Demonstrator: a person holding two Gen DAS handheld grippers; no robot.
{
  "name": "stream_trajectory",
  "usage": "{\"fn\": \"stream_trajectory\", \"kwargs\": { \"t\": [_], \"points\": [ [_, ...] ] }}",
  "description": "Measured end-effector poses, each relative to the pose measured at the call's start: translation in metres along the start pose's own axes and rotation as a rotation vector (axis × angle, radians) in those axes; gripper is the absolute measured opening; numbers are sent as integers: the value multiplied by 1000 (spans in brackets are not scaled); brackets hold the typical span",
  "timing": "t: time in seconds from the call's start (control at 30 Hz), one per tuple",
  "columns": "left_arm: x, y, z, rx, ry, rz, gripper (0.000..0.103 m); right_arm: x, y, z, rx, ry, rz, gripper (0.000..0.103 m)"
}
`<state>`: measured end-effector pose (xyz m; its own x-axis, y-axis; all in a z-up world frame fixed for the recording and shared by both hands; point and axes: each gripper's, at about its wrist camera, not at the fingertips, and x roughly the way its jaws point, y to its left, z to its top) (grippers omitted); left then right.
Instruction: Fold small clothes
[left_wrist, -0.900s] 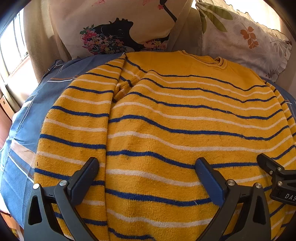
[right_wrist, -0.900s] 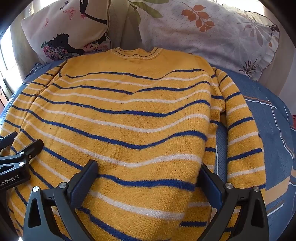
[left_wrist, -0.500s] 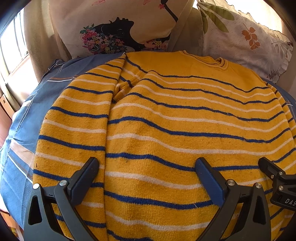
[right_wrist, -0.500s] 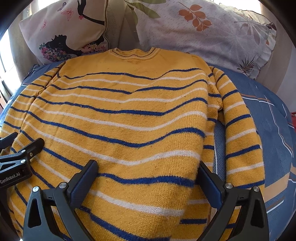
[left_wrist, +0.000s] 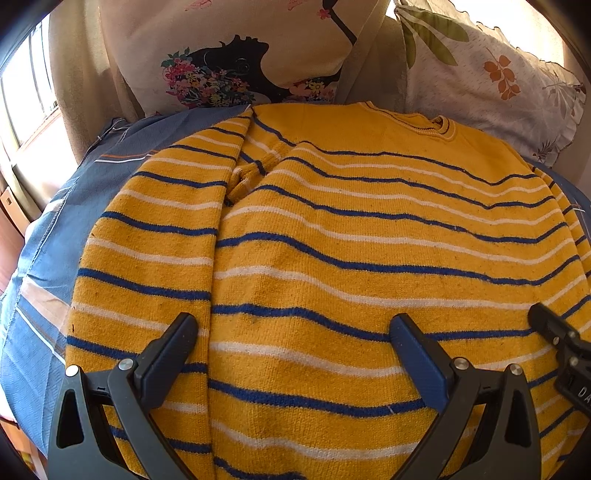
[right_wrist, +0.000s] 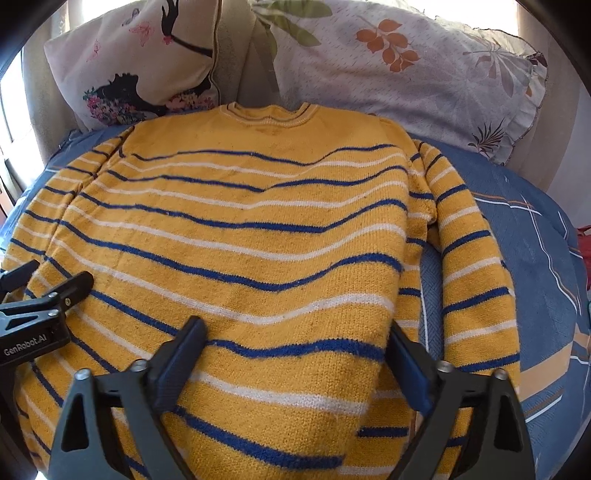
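Note:
A yellow sweater with blue and white stripes (left_wrist: 351, 236) lies flat on a blue bedsheet, collar at the far end; it also shows in the right wrist view (right_wrist: 258, 229). Its left sleeve (left_wrist: 147, 258) lies along the body, and its right sleeve (right_wrist: 476, 280) lies beside the body with a strip of sheet between. My left gripper (left_wrist: 291, 328) is open and empty above the sweater's lower left part. My right gripper (right_wrist: 295, 332) is open and empty above the lower right part. Each gripper shows at the edge of the other's view.
The blue patterned bedsheet (right_wrist: 535, 236) covers the bed. A cream pillow with a black bird print (left_wrist: 229, 55) and a white pillow with a leaf print (right_wrist: 406, 66) lean at the head. A window (left_wrist: 22, 99) is at the left.
Both grippers have moved slightly forward and lower over the sweater. Both stay open. The sweater has not moved.

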<state>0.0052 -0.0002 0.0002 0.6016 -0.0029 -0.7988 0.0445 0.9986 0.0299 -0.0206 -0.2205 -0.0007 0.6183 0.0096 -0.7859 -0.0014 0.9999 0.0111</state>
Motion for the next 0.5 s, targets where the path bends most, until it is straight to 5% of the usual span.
{"fn": "stream_trajectory", "kwargs": {
  "t": [0.17,0.3,0.5],
  "points": [
    [-1,1,0,0,-11,-2,103,-55,-28,-4,109,-223,131,72],
    [-1,1,0,-4,-9,-7,103,-97,-60,-7,110,-282,155,78],
    [-2,3,0,1,-22,-2,103,-117,-128,-37,150,-243,-65,70]
  ]
}}
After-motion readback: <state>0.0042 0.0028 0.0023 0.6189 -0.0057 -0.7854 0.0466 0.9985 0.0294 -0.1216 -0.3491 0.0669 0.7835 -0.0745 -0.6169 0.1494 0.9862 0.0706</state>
